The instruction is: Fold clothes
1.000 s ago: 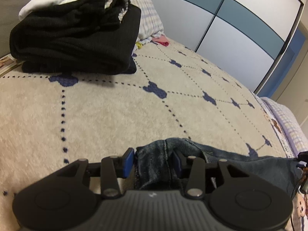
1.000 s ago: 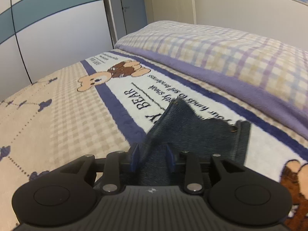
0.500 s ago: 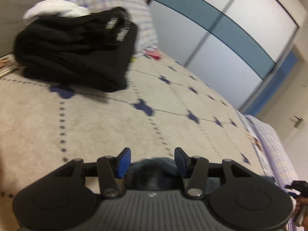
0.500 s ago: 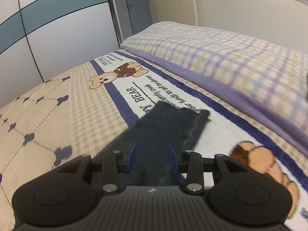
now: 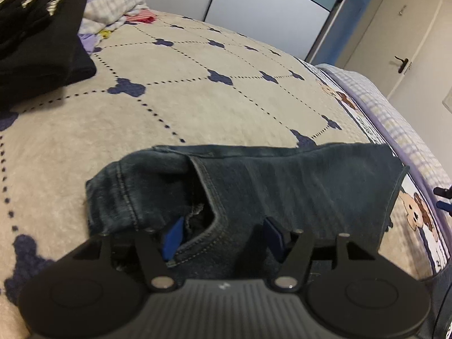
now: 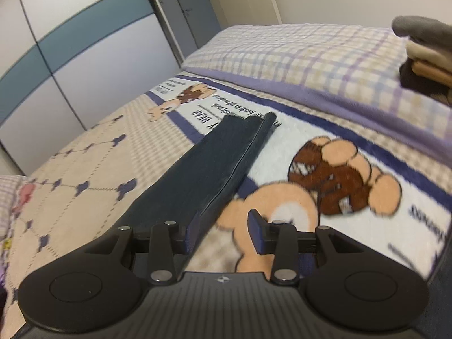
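1. A pair of dark blue jeans (image 5: pixel 282 186) lies on the bed, spread across a beige blanket (image 5: pixel 197 107) with a dotted navy diamond pattern and a teddy-bear border.
2. In the left wrist view the waistband end of the jeans is nearest the camera, with its stitched seams bunched and partly folded over; the rest of the fabric stretches away to the right, toward the bear border.
3. The left hand-held gripper (image 5: pixel 223 236) sits over that waistband end. Its jaws are opening; denim lies between the blue pads, but the pads stand apart from it and do not press on it.
4. In the right wrist view a long, narrow, flattened leg of the jeans (image 6: pixel 214 169) runs away from the camera, with its far end lying on the white printed strip of the blanket.
5. The right hand-held gripper (image 6: pixel 223 236) is partly open with nothing between its pads. The jeans leg passes just beside and behind its left finger, and the bear print (image 6: pixel 325 180) shows through the gap.
6. A folded black garment (image 5: pixel 39 36) rests at the far left of the bed, well apart from the jeans.
7. A stack of folded clothes (image 6: pixel 426 53) in grey and tan sits on the checked cover at the right edge.
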Available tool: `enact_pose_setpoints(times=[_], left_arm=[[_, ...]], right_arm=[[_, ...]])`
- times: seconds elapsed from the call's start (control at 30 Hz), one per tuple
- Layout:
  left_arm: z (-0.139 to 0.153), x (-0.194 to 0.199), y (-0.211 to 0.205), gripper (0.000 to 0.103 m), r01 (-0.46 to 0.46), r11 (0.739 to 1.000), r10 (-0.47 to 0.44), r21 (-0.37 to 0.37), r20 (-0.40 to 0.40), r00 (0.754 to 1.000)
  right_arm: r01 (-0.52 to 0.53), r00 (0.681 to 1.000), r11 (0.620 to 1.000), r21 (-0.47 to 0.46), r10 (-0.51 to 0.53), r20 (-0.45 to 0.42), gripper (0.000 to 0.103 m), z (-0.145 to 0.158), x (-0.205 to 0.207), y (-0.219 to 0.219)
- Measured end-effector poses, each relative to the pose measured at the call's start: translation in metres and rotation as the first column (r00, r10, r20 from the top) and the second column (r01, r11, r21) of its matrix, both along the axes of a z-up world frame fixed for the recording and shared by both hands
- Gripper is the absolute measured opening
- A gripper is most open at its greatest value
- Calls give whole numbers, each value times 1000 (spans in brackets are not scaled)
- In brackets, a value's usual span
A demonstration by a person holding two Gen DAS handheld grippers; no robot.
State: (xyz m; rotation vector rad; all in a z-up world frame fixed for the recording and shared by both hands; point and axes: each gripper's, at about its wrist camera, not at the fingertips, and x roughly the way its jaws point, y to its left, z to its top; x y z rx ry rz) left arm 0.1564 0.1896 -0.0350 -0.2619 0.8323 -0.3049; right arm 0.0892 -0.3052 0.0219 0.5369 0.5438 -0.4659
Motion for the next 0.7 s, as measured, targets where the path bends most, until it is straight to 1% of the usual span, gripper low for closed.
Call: enact_pose_setpoints(times=[0.03,0.07,0.1,0.13,0.17,0.2,0.27,0.33,0.4,0.43,0.47,0.53,0.6,0.7], left_arm=[[0,-1,2,59,1,1000,-1,-17,5,1000],[2,-3,5,45,-2,999,3,-34,16,1000],[3,-4,9,19,-6,998,8,-55,27,1000],[4,-5,13,10,-7,996,10,-88,34,999],[4,-5,17,11,-7,992,11,-123,34,999],[3,-4,18,12,-16,992,20,-129,28,999],[-3,-1,14,16,-49,994,49,-95,6,999],[-9,2,6,27,-34,997,34,-64,0,999],[-11,1,-4,52,7,999,-6,-52,17,1000],[-10,1,-8,56,24,999,-23,-42,24,999],[-8,0,-12,56,36,999,-35,-28,28,999],[-3,-1,-12,56,27,1000,-27,-7,25,999],[5,-5,-4,56,-14,1000,14,-6,22,1000],[16,-13,8,54,-67,998,67,11,57,996]], right_arm=[[-15,1000,1000,2,15,-2,41,-3,-4,5],[-30,1000,1000,1,30,-8,41,-6,-8,10],[-45,999,999,-1,45,-17,41,-10,-10,14],[-60,998,998,-6,60,-29,42,-13,-11,17],[-75,996,997,-11,75,-38,42,-16,-12,19],[-86,996,996,-13,85,-40,42,-19,-13,20],[-98,994,995,0,98,-39,42,-25,-17,19],[-95,995,995,26,96,-33,41,-30,-20,14],[-84,996,995,58,86,-30,42,-35,-22,9],[-81,996,994,76,83,-27,42,-36,-22,6],[-80,996,993,92,82,-24,42,-37,-23,5],[-85,996,990,112,87,-13,42,-36,-23,3],[-99,995,989,112,100,-1,42,-33,-23,4],[-128,992,986,104,127,14,42,-26,-22,6]])
